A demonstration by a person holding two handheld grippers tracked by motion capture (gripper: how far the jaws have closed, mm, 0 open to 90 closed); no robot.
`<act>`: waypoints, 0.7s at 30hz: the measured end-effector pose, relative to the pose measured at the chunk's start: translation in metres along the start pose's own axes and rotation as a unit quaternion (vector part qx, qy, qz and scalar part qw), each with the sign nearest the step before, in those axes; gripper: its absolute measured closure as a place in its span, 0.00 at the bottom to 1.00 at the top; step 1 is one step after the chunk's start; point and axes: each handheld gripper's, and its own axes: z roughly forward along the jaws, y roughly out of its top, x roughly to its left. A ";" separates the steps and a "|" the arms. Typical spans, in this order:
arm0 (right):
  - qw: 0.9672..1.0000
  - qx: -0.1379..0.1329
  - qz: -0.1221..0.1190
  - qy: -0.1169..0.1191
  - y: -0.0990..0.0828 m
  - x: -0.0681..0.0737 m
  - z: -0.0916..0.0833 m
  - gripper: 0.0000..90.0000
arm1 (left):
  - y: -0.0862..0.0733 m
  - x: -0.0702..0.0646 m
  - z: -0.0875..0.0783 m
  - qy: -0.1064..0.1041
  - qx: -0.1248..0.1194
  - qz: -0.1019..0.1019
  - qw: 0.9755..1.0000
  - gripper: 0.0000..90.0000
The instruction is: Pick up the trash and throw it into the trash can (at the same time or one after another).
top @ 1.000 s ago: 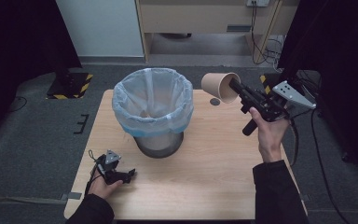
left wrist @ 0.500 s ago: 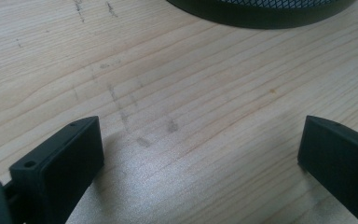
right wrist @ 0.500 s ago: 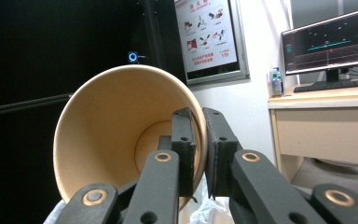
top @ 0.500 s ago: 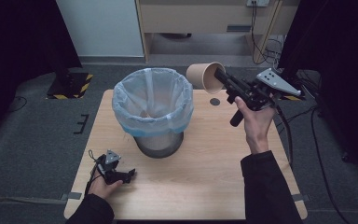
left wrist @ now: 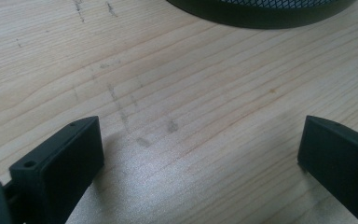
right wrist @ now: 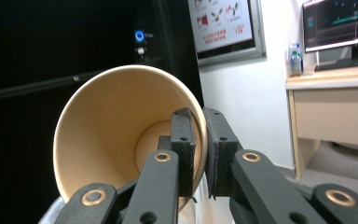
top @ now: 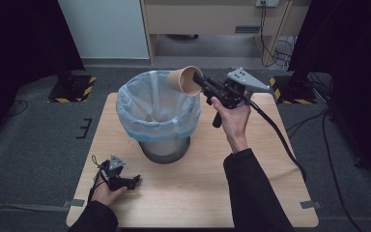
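A brown paper cup lies on its side in the air over the right rim of the bin. My right gripper is shut on the cup's rim wall. In the right gripper view one jaw sits inside the paper cup and the other outside, pinching the wall at my right gripper. The bin is a dark mesh basket lined with a pale blue bag. My left gripper rests on the table near the front left, its jaws standing wide apart over bare wood, as the left gripper view shows.
The wooden table carries the bin at its middle. A cable trails from the right gripper across the table's right side. The bin's dark base lies just beyond the left gripper. Black stands and a desk lie past the far edge.
My right gripper has carried the cup leftward, from beside the bin to over its right rim. The left hand has stayed where it was.
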 end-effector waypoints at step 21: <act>0.999 0.034 -0.013 -0.037 -0.026 -0.033 -0.040 0.33 | 0.000 0.000 0.000 0.000 0.000 0.000 1.000 0.00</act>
